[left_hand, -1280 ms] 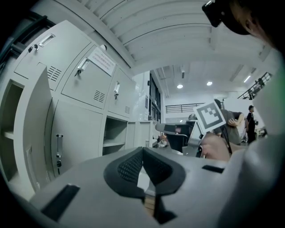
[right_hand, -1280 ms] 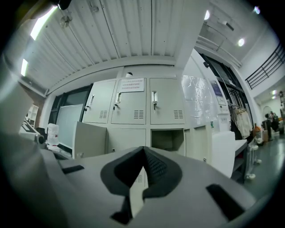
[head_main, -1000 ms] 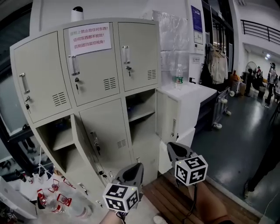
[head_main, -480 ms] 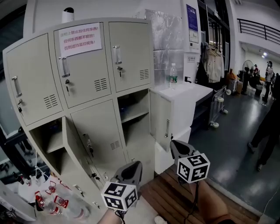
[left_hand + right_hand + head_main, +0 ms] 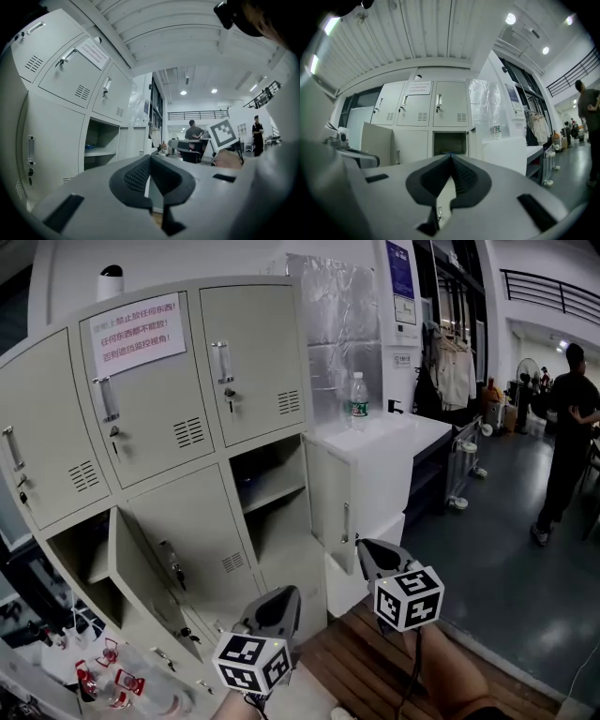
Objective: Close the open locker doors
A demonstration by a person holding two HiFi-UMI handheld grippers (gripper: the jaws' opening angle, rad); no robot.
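Observation:
A beige locker bank [image 5: 187,418] fills the left of the head view. Its upper three doors are closed. Below, the left door [image 5: 141,563] hangs open towards me, the middle door [image 5: 192,535] is closed, and the right compartment [image 5: 272,488] gapes with its door [image 5: 333,512] swung out to the right. My left gripper [image 5: 279,601] and right gripper [image 5: 364,549] hover low in front, apart from the lockers, both shut and empty. The right gripper [image 5: 451,158] points at the open right compartment [image 5: 450,143]. The left gripper [image 5: 150,159] sees that compartment [image 5: 101,140] from the side.
A white counter [image 5: 403,442] with a water bottle [image 5: 357,399] stands right of the lockers. A person [image 5: 567,427] stands at the far right on the dark floor. A clear plastic box [image 5: 117,681] with red-marked items lies at lower left. Wooden boards [image 5: 361,676] lie underfoot.
The head view has turned right, so the lockers slid left in frame. A person has walked closer at the right. Both grippers kept their place and stayed shut.

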